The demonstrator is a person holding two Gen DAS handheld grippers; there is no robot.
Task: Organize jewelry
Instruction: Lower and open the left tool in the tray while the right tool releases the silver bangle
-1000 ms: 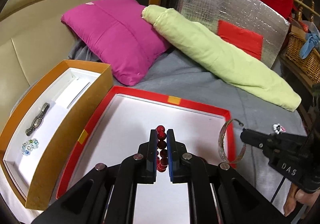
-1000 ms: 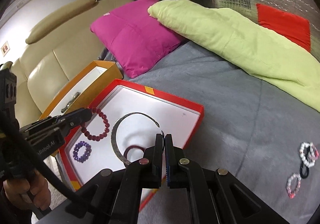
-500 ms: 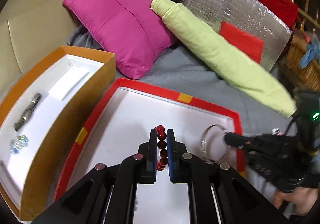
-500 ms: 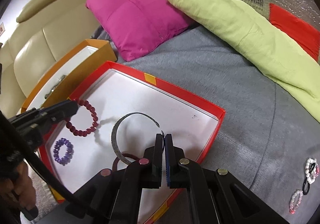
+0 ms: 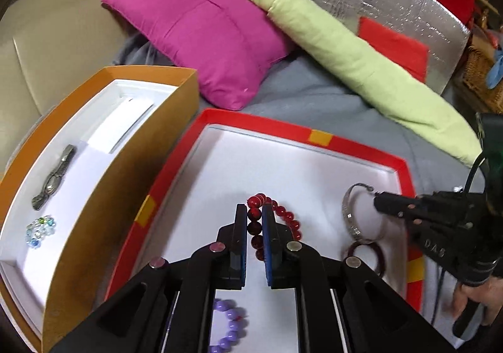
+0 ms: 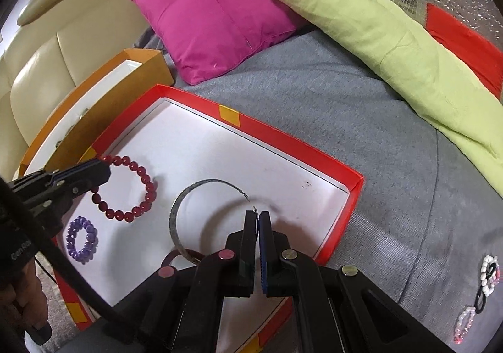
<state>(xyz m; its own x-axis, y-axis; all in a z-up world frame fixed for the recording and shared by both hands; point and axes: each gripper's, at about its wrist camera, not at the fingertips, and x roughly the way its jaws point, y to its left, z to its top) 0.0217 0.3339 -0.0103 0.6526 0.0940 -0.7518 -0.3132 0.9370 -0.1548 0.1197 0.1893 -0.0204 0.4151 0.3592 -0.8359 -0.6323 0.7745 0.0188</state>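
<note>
My left gripper (image 5: pixel 254 211) (image 6: pixel 102 164) is shut on a dark red bead bracelet (image 5: pixel 256 227) (image 6: pixel 138 192), whose loop lies over the white floor of the red-rimmed tray (image 5: pixel 361 145) (image 6: pixel 283 136). My right gripper (image 6: pixel 257 216) (image 5: pixel 377 198) is shut on one end of a thin silver open bangle (image 6: pixel 179 214) (image 5: pixel 349 217), low over the same tray. A purple bead bracelet (image 6: pixel 81 239) (image 5: pixel 226 324) and a dark maroon ring bangle (image 5: pixel 364 252) (image 6: pixel 176 257) lie in the tray.
An orange box (image 5: pixel 103 170) left of the tray holds a grey watch (image 5: pixel 53 178) and a pale bead cluster (image 5: pixel 39 228). Pink and white bead bracelets (image 6: pixel 485 277) lie on the grey cover at the right. A magenta cushion (image 5: pixel 201 29) and green roll (image 5: pixel 361 60) lie behind.
Both grippers came down toward the tray. The silver bangle moved from outside the tray's right rim to over its floor, and the red bracelet now spreads on the tray.
</note>
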